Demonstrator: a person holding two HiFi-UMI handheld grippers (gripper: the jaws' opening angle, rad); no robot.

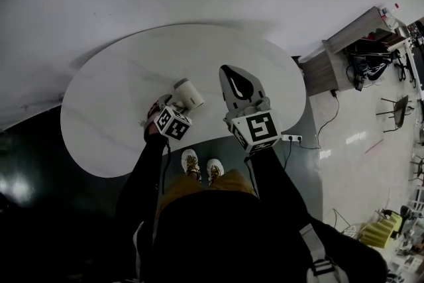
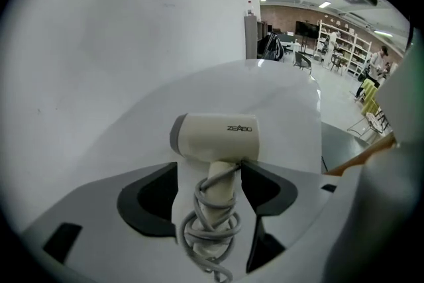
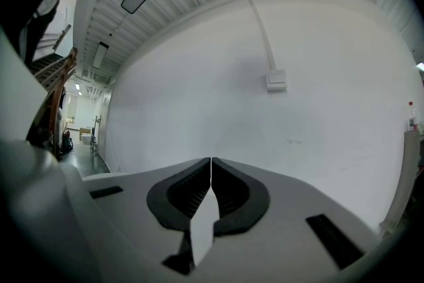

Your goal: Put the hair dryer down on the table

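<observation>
Looking down from the head view, a big white round table (image 1: 112, 96) sits below. The left gripper (image 1: 174, 105) is over the near part of the table, and the hair dryer (image 1: 189, 93) sticks out from its front. The right gripper (image 1: 230, 73) is just beside it, to the right, and its two jaws are pressed together with nothing in them. Each gripper has a cube with black squares, one on the left (image 1: 173, 124) and one on the right (image 1: 256, 129). The person's two shoes (image 1: 201, 166) show on the dark floor under the table edge.

In the left gripper view, the left gripper (image 2: 209, 166) is clamped on the hair dryer (image 2: 215, 136). Its jaws sit on both sides of the handle (image 2: 222, 182). The right jaw touches the handle, and a grey cord (image 2: 211, 225) is wound round and round it. The cream body of the hair dryer points left, over the white table (image 2: 278, 96). I cannot tell if it touches the table top.

In the right gripper view, the right gripper (image 3: 211, 166) has its jaws closed tight, tip to tip, and they are empty. It faces a white wall (image 3: 199, 96) with a small white box (image 3: 276, 80) on it.
</observation>
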